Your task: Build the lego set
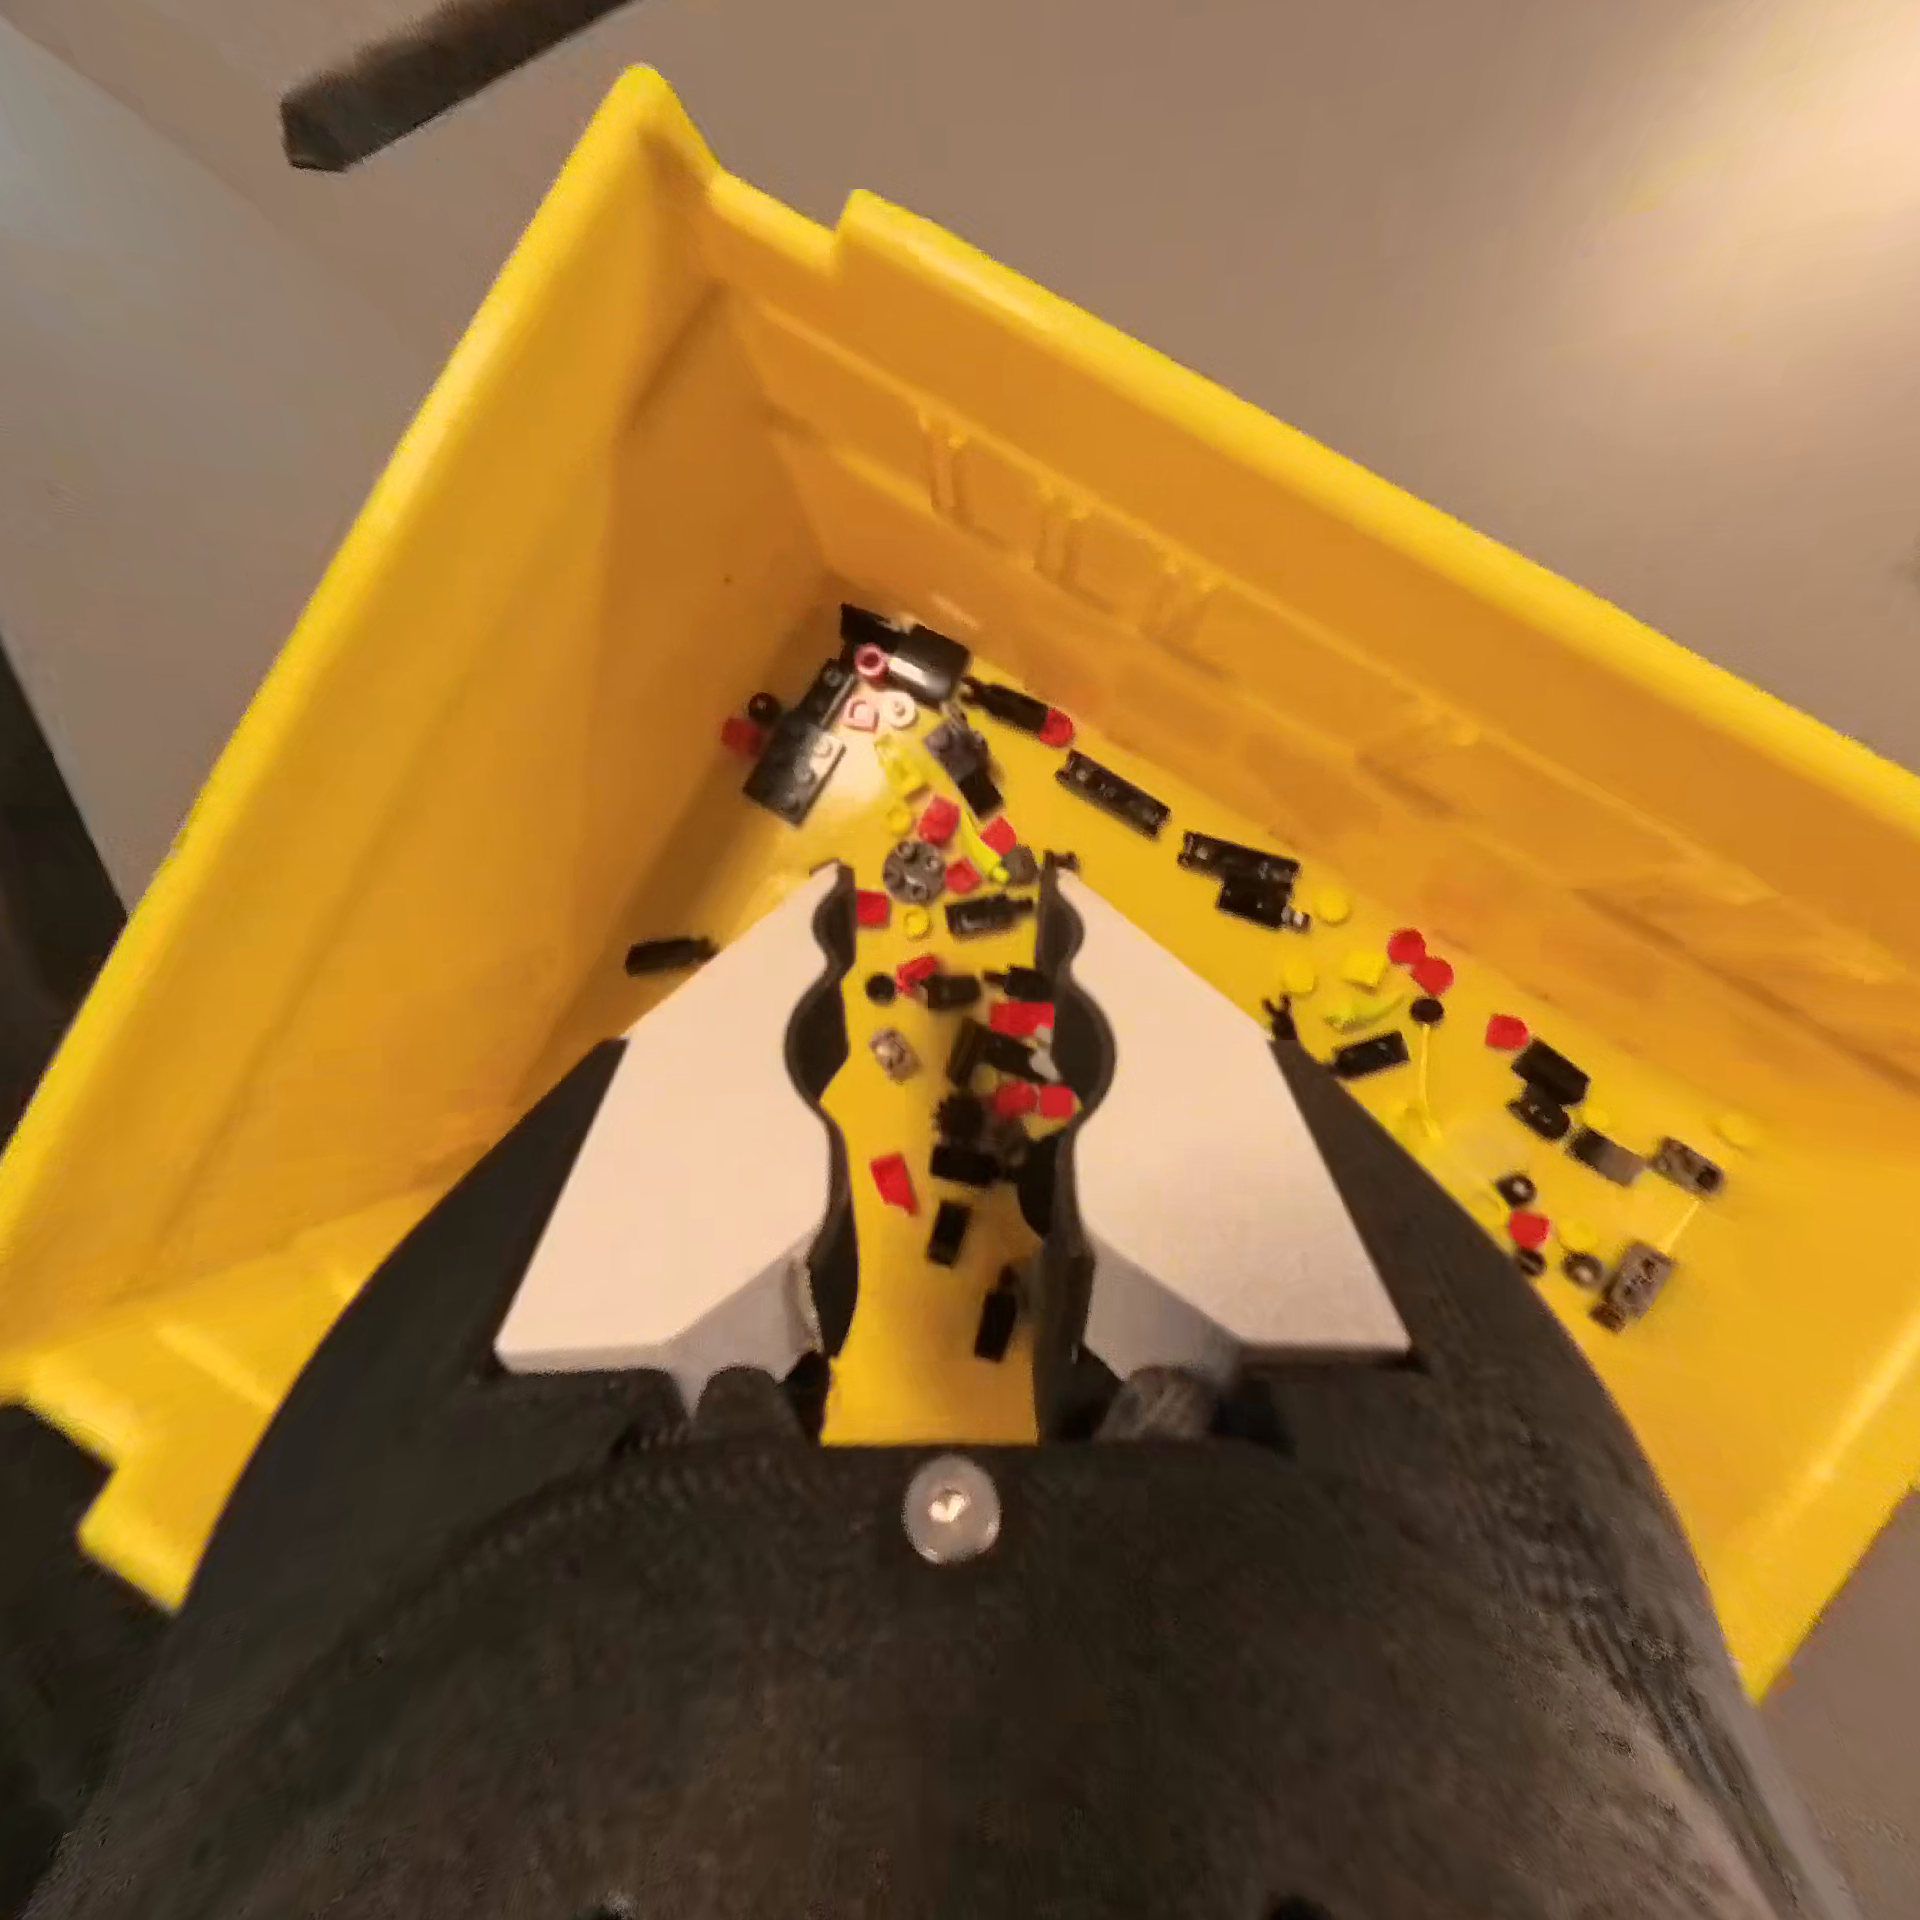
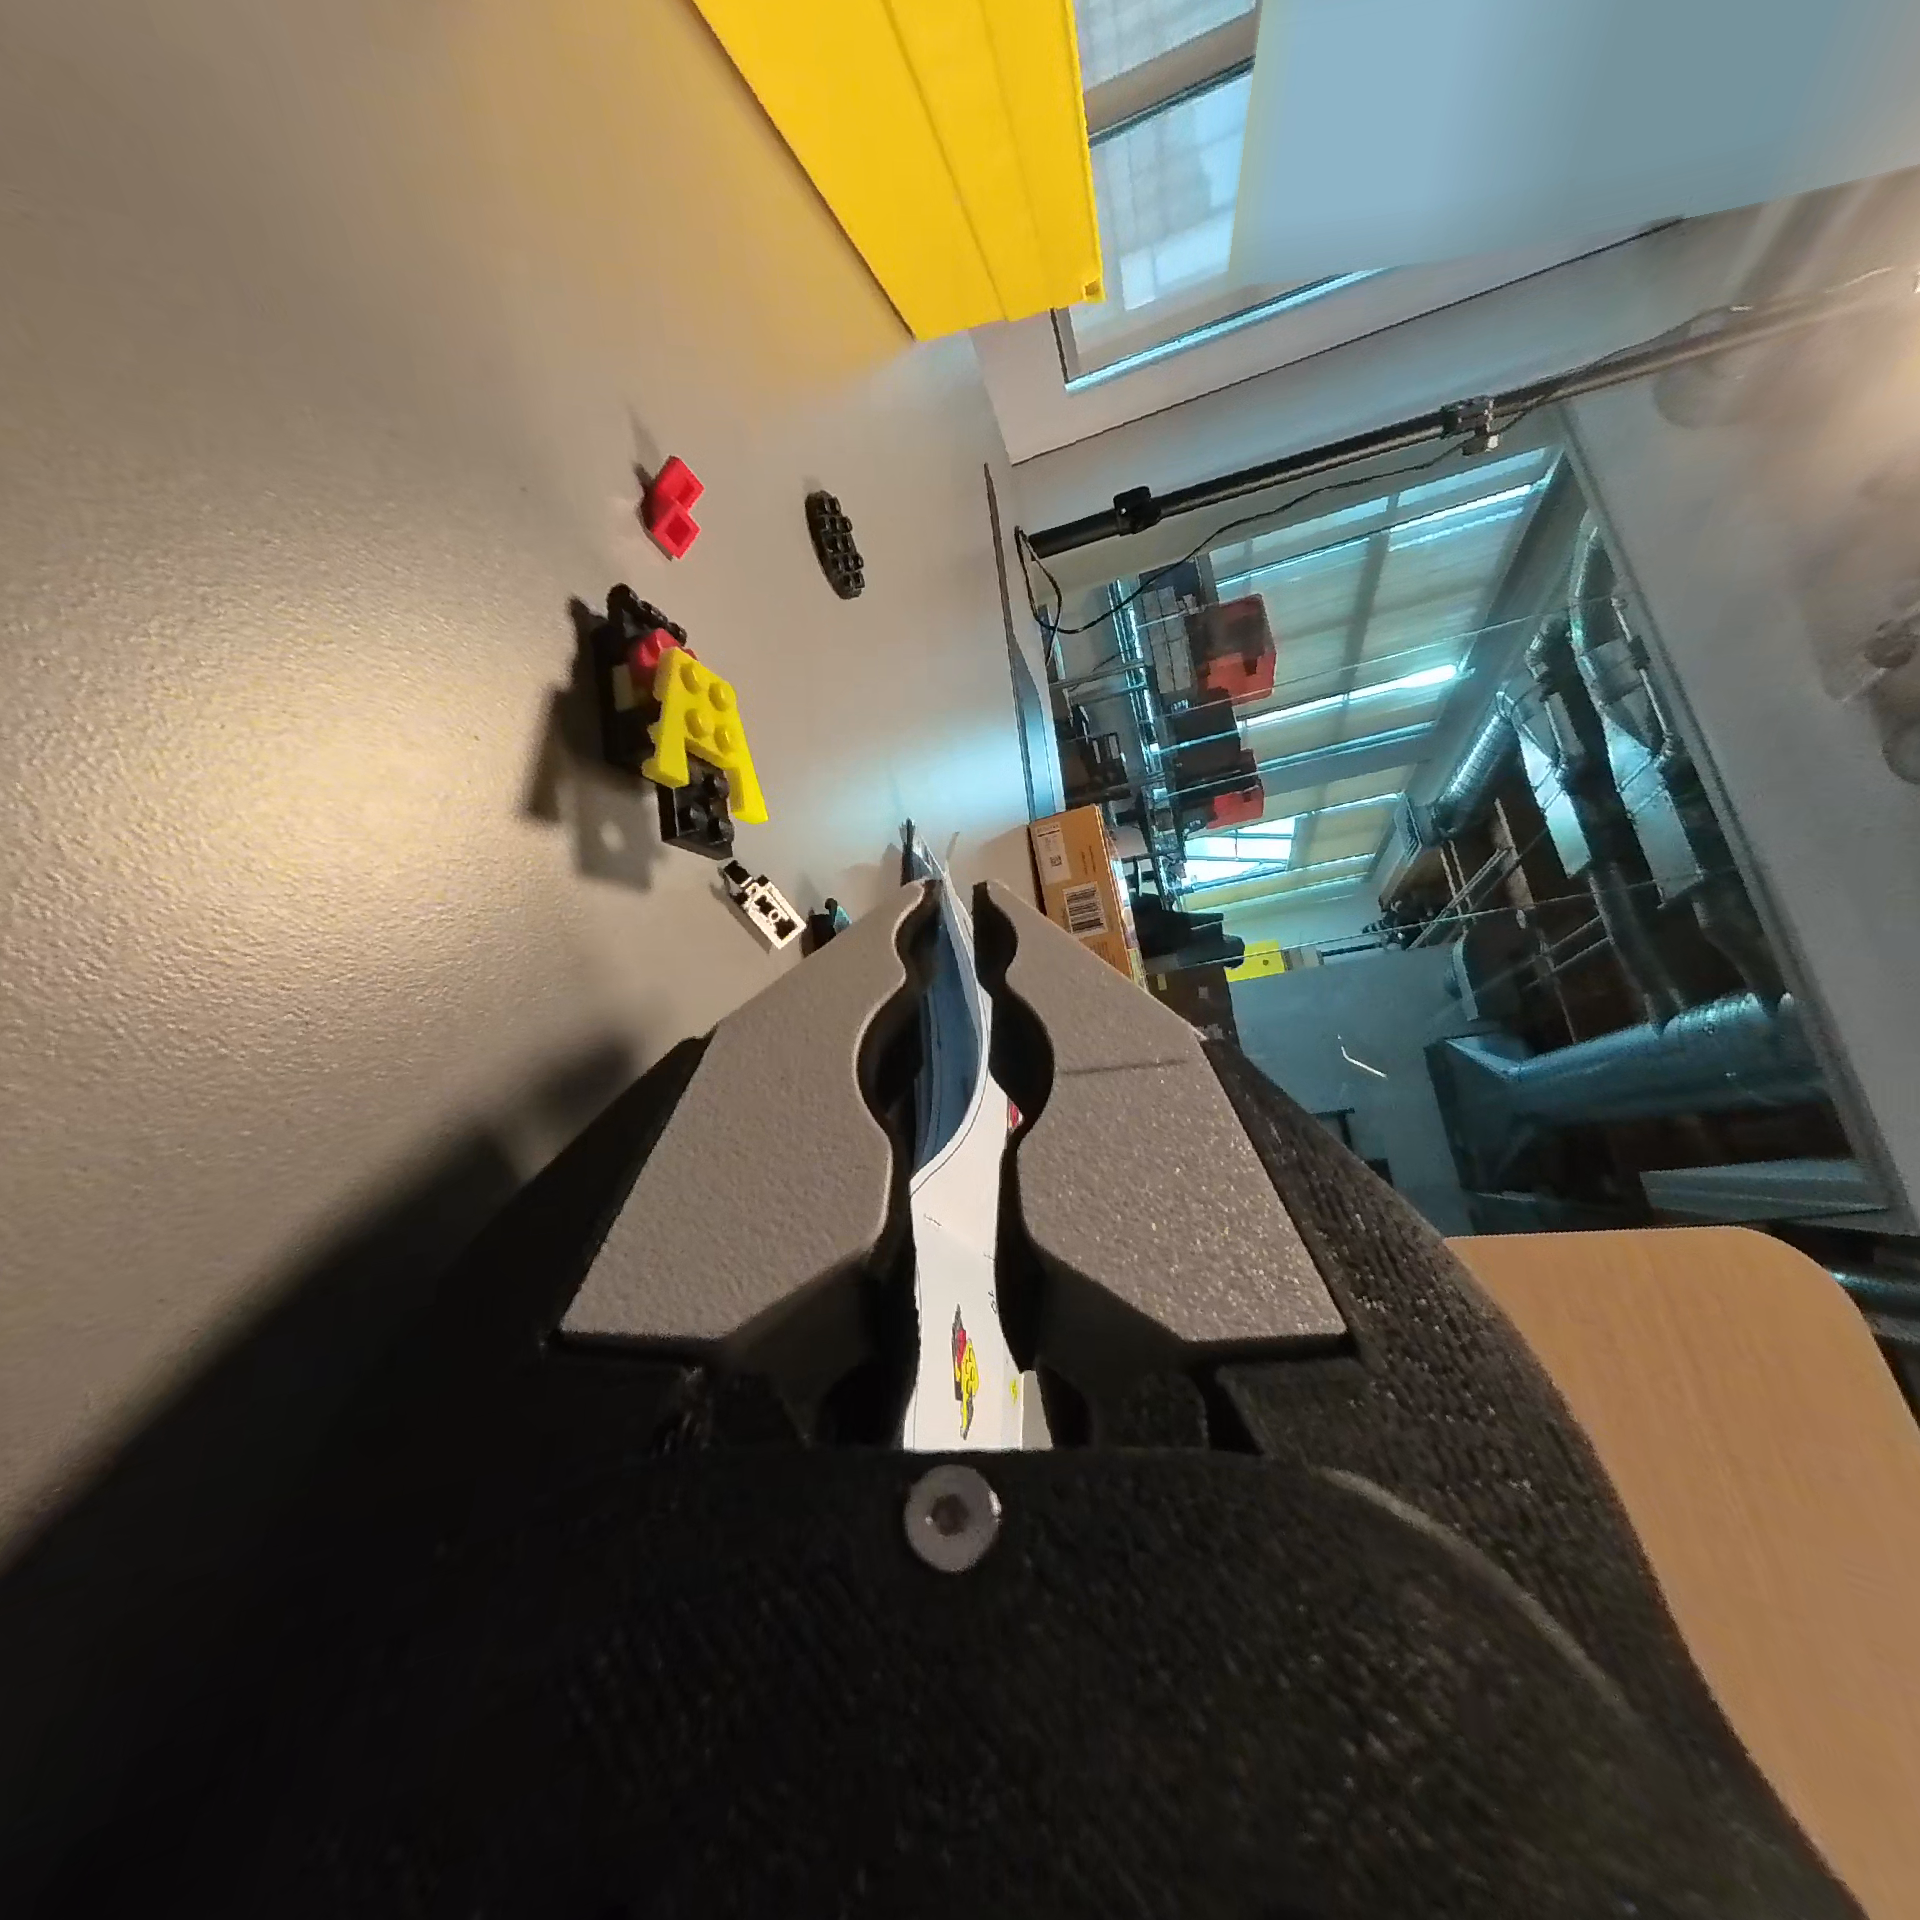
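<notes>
Loose lego pieces (image 1: 997, 1039), black, red and yellow, lay scattered across the floor of the yellow bin (image 1: 436, 831). Outside it on the bench (image 2: 260, 727), a partly built model (image 2: 681, 727) with a yellow wedge plate on top sat upright, with a red corner brick (image 2: 673, 507) and a black round plate (image 2: 834, 544) between it and the bin.

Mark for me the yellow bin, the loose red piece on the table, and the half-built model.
yellow bin (image 1: 436, 831): left wrist view, inner left wall.
loose red piece (image 2: 673, 506): right wrist view, its top face.
half-built model (image 2: 698, 717): right wrist view, yellow plate on top.

loose bricks (image 1: 997, 1049) in bin (image 1: 436, 831), bin on table (image 1: 1351, 208)
</notes>
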Demonstrator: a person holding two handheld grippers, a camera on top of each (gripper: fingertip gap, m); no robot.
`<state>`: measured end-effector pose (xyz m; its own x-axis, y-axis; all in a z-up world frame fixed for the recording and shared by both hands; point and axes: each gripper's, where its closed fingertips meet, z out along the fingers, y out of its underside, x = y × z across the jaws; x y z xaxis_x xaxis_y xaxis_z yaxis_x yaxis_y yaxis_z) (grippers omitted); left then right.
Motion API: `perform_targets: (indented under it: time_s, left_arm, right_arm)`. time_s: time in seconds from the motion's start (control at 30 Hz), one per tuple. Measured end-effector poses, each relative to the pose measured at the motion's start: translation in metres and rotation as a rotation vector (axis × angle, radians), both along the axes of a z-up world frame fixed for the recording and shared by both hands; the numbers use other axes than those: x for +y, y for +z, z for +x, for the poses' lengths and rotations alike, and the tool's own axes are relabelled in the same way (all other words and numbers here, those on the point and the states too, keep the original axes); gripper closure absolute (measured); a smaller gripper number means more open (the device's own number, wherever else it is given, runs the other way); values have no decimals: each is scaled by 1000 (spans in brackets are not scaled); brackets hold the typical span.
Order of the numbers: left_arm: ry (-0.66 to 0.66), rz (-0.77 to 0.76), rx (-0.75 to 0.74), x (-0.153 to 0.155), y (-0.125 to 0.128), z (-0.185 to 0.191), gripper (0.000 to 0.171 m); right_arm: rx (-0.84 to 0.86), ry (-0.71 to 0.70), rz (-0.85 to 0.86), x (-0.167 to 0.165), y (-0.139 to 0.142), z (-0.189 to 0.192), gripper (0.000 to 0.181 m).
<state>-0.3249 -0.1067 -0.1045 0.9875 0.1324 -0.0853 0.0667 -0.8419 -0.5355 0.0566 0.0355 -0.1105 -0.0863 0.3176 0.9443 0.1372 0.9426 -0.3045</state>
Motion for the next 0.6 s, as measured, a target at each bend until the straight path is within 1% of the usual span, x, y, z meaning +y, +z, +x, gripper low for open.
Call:
perform_targets:
  time_s: [0.1,0.2,0.27,0.33,0.43,0.53,0.6]
  left_arm:
    - [10,-54,20,14,-12,-21,140]
    - [26,-49,-52,26,-20,-28,141]
    - [42,1,-60,35,-19,-33,142]
    - [50,20,-61,38,-16,-35,143]
    - [58,51,-7,40,-12,-42,146]
    - [39,31,-43,36,-19,-36,146]
    - [0,34,-102,37,-22,-26,145]
  right_arm:
    - [0,-2,5,2,0,2,178]
    - [-1,-2,6,2,1,4,178]
    - [-4,-1,5,2,1,5,178]
    - [-7,0,4,2,1,5,178]
    - [-5,10,2,1,1,5,178]
    - [-2,19,2,0,2,6,178]
    - [-6,26,-4,-1,1,6,178]
